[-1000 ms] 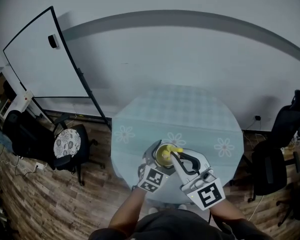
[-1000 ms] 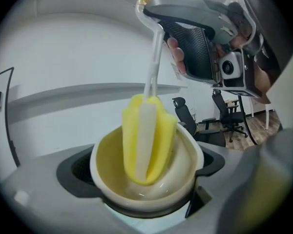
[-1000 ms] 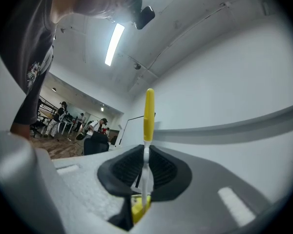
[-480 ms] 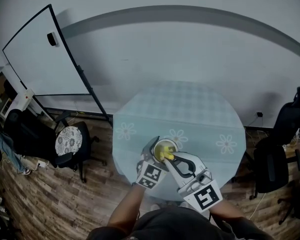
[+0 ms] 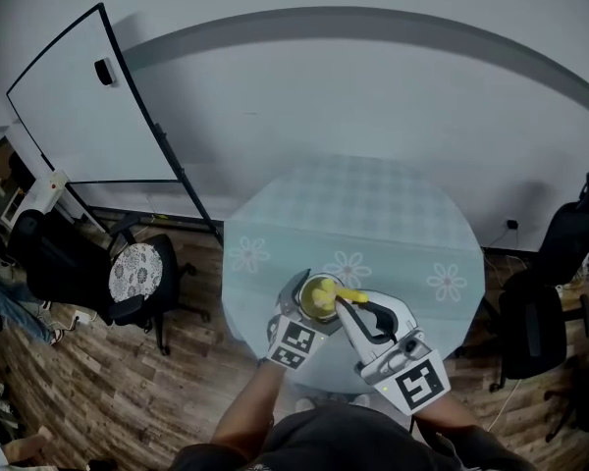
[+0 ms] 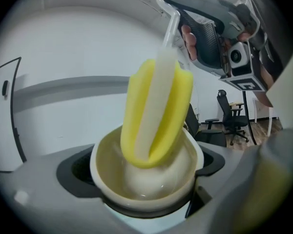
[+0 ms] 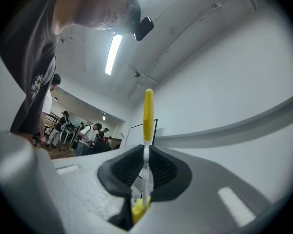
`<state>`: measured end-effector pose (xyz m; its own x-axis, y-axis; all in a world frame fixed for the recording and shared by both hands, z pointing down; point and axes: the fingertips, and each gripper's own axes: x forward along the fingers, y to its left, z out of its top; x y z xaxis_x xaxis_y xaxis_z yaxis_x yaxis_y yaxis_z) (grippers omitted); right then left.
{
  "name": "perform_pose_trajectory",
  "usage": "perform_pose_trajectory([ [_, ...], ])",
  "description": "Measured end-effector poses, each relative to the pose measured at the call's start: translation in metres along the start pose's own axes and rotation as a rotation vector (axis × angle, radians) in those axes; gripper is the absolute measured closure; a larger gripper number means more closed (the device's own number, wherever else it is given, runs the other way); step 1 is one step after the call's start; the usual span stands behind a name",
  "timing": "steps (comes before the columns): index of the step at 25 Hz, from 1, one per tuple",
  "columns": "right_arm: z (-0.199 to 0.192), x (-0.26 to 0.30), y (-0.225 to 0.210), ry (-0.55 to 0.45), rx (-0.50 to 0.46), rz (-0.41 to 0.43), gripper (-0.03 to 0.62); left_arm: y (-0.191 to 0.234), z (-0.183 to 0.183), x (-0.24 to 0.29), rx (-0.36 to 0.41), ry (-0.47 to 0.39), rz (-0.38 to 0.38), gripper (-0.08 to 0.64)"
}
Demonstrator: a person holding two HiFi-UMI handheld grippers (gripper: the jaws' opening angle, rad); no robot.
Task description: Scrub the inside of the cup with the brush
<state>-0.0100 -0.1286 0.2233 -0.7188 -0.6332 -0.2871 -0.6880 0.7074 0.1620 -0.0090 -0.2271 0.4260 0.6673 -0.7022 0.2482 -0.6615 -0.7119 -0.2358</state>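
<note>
Over 1 round table [image 5: 373, 214] printed with 3 flowers, 2 grippers meet near its front edge. The left gripper [image 5: 314, 300] is clamped round 1 cream cup [image 6: 146, 179]. The right gripper [image 7: 145, 172] pinches the thin handle of 1 brush [image 6: 156, 111], whose yellow sponge head sits inside the cup.

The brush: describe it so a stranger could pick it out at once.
Start at the round table, near its front edge, where a pale cup is held. The brush dips into that cup, gripped by the right claw: the only thing with a yellow sponge head.
</note>
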Motion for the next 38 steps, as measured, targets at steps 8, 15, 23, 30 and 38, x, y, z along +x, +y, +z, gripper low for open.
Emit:
perform_pose_trajectory([
  [8, 0.01, -0.01, -0.021, -0.04, -0.023, -0.055, 0.557, -0.004, -0.04, 0.012, -0.036, 0.069, -0.006, -0.008],
  [15, -0.021, -0.017, -0.052, 0.017, -0.03, -0.139, 0.557, -0.006, -0.076, 0.022, -0.092, 0.12, -0.01, -0.008],
  [23, -0.096, -0.036, -0.097, 0.11, -0.035, -0.221, 0.557, -0.012, -0.141, 0.047, -0.153, 0.192, -0.009, -0.008],
  [30, -0.167, -0.039, -0.11, 0.225, 0.025, -0.26, 0.557, -0.019, -0.205, 0.069, -0.199, 0.252, -0.006, -0.008],
  [38, -0.227, -0.05, -0.111, 0.308, 0.038, -0.254, 0.557, -0.044, -0.256, 0.087, -0.199, 0.297, -0.012, -0.008],
])
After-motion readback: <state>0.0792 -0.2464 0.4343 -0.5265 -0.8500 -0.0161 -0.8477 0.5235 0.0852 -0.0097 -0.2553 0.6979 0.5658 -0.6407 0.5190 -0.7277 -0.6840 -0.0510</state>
